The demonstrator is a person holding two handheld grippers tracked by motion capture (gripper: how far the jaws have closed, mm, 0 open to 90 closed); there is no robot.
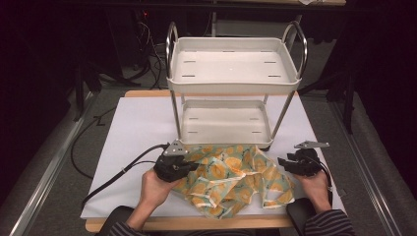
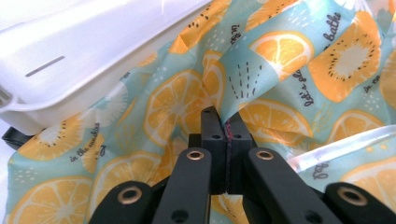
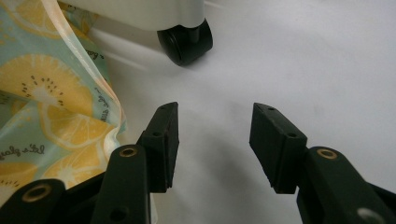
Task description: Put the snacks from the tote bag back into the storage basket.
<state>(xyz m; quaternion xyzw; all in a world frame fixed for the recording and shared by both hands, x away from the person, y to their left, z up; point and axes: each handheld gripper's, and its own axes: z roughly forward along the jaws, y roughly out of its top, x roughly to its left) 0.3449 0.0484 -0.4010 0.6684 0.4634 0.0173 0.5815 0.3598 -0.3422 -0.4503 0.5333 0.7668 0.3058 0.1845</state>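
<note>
In the high view, a crumpled cloth (image 1: 231,177) printed with orange slices on pale teal is seen at lower centre on the desk (image 1: 137,128), its far edge hidden under the white cart (image 1: 231,73).

In the left gripper view, the left hand-held gripper (image 2: 225,126) is clamped on a fold at centre.

In the right gripper view, the right hand-held gripper (image 3: 215,121) is held open, the cloth cut off at the left edge.
</note>
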